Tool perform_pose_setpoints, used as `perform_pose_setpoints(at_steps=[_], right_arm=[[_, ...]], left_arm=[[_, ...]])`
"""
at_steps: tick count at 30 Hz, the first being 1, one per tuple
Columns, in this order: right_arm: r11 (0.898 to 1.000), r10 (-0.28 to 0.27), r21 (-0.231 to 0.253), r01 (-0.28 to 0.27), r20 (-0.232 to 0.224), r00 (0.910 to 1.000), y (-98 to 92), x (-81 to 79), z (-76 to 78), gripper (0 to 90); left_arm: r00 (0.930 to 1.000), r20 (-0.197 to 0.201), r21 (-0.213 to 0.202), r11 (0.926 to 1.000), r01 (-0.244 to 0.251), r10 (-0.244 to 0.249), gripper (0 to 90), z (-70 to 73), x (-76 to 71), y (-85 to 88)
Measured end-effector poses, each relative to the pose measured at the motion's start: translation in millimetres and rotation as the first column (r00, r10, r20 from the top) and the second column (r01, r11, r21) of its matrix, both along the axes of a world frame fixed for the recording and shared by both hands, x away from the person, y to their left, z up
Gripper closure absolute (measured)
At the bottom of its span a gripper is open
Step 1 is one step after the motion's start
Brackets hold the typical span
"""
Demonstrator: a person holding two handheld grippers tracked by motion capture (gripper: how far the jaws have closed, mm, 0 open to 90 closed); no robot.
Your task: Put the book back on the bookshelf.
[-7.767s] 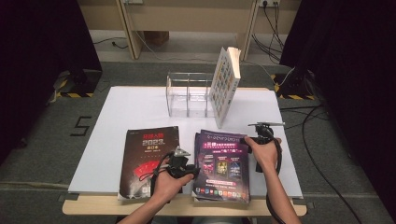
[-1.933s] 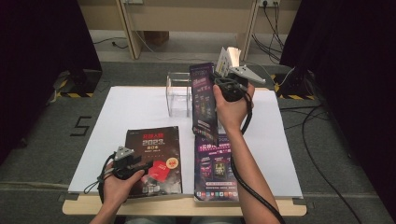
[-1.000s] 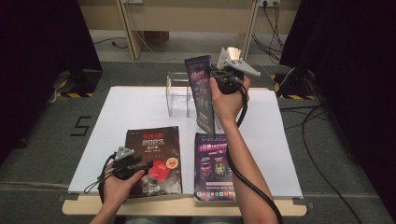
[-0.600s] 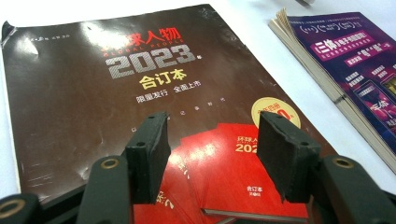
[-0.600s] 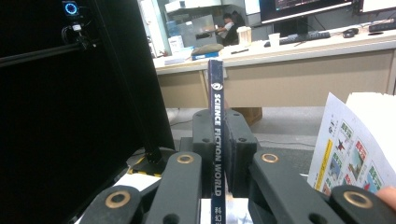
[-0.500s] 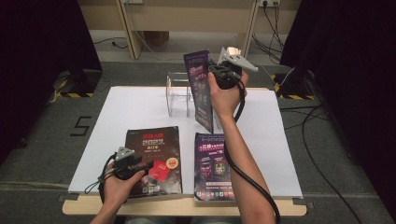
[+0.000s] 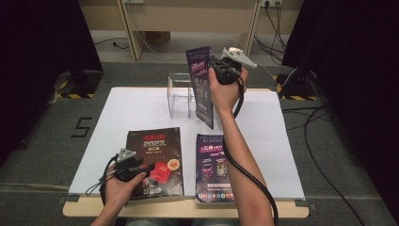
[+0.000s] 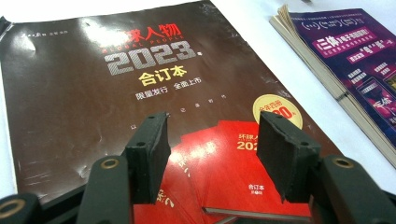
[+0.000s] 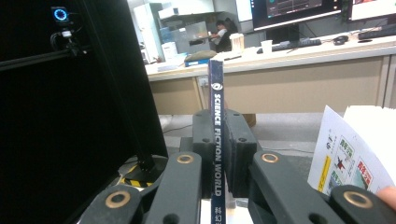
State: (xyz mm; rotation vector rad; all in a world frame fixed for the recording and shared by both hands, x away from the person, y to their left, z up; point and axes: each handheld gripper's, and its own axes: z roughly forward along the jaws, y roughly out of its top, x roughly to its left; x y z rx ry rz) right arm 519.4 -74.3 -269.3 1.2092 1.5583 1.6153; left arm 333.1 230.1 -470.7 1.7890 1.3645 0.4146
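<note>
Standing on edge above the far middle of the white table [image 7: 141, 108], the purple magazine [image 7: 201, 84] is pinched by the right gripper [image 7: 217, 66], whose two black jaws press flat against both covers. In the right gripper view the magazine's dark blue spine [image 9: 217, 135] runs straight up between the pads, with "SCIENCE FICTION WORLD" printed along it. The magazine's lower corner hangs over the right end of the clear acrylic rack [image 7: 181, 96], just at its rim; whether the two touch cannot be told. The right hand wraps the gripper's body, and its black cable [image 7: 244, 165] trails back along the forearm toward the table's near edge.

A white leaflet with small coloured pictures [image 9: 348, 163] shows at the right edge of the right gripper view, close beside the gripper.

On the near part of the table, a stack of similar purple magazines [image 7: 214, 167] lies flat beneath the right forearm. Just left of it lies a dark brown magazine marked "2023" [image 7: 153, 157], also flat. The left gripper [image 7: 155, 168] rests low over this magazine's lower half, its jaws spread apart with nothing between them; in the left gripper view the pads [image 8: 149, 154] frame the red books printed on the cover.
</note>
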Motion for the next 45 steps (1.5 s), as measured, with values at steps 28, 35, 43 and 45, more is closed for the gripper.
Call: perform_pose_setpoints(at_steps=[28,35,43,45], right_arm=[[0.996,-0.057,-0.07,0.058,0.019,0.9982,-4.7,2.3,-35.9,84.4],[0.995,-0.039,-0.092,0.041,0.016,0.9991,-10.9,-11.2,-41.3,84.0],[0.995,-0.032,-0.09,0.032,0.013,0.9994,-21.9,-26.2,-48.1,83.1],[0.996,-0.027,-0.09,0.028,0.008,0.9996,-25.0,-30.1,-50.3,82.7]], left_arm=[[1.0,-0.003,-0.002,1.0,0.003,-0.003,43.3,-2.9,-1.0,-1.5],[1.0,-0.006,0.002,1.0,0.006,-0.006,43.3,-3.4,-1.1,-1.6],[1.0,-0.004,0.0,1.0,0.006,-0.006,43.2,-2.7,-1.5,-1.7],[1.0,-0.003,0.0,1.0,0.005,-0.005,43.2,-2.7,-1.4,-2.1]])
